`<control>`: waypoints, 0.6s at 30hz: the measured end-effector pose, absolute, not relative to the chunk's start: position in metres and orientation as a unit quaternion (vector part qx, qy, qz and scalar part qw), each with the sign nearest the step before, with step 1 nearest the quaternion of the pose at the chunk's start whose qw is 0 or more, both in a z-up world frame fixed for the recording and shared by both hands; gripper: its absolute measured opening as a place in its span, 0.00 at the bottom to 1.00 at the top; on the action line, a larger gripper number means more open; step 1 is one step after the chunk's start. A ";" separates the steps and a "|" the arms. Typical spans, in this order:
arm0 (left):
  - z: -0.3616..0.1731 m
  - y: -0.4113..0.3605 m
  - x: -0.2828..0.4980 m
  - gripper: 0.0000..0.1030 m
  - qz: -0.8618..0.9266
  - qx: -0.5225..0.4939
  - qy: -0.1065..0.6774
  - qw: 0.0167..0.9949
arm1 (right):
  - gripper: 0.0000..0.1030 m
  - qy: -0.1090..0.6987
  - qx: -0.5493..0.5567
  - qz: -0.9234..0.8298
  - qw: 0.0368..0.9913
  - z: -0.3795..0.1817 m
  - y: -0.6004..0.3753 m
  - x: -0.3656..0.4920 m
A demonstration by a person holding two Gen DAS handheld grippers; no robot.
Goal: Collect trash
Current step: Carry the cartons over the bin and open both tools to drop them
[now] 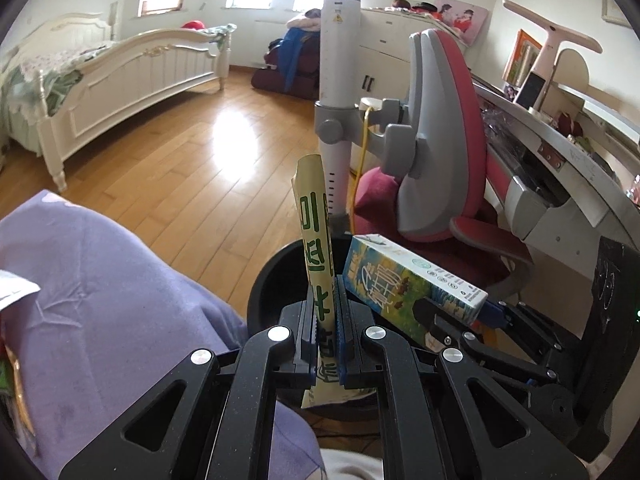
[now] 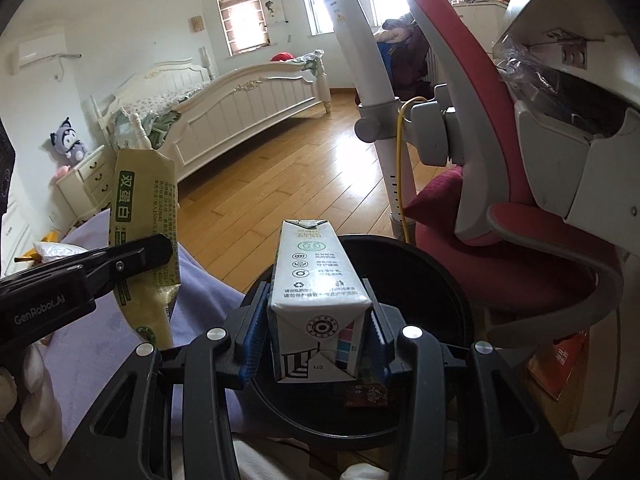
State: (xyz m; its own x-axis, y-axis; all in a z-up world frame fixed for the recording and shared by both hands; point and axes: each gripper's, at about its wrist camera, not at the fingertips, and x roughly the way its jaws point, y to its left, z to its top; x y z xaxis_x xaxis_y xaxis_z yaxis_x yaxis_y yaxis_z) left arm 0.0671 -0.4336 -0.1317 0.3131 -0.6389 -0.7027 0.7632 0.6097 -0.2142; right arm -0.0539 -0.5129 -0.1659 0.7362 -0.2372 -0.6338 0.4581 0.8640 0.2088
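Left tongs (image 1: pixel 326 316) clenched on yellow pouch (image 1: pixel 316 232), right tongs (image 2: pixel 310 328) grasping carton (image 2: pixel 316 280), both items over black bin (image 2: pixel 440 280) beside purple bedding (image 1: pixel 120 280).

Wood floor (image 2: pixel 304 184) carries 1 black bin (image 2: pixel 448 280), directly beyond the fingers; pink chair (image 2: pixel 532 256) right of them, white bed (image 2: pixel 248 112) far left.
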 end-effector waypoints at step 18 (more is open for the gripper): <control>-0.163 -0.461 0.077 0.08 -0.439 0.098 0.420 0.789 | 0.42 0.342 0.169 -0.205 0.901 -0.193 -0.527 -0.057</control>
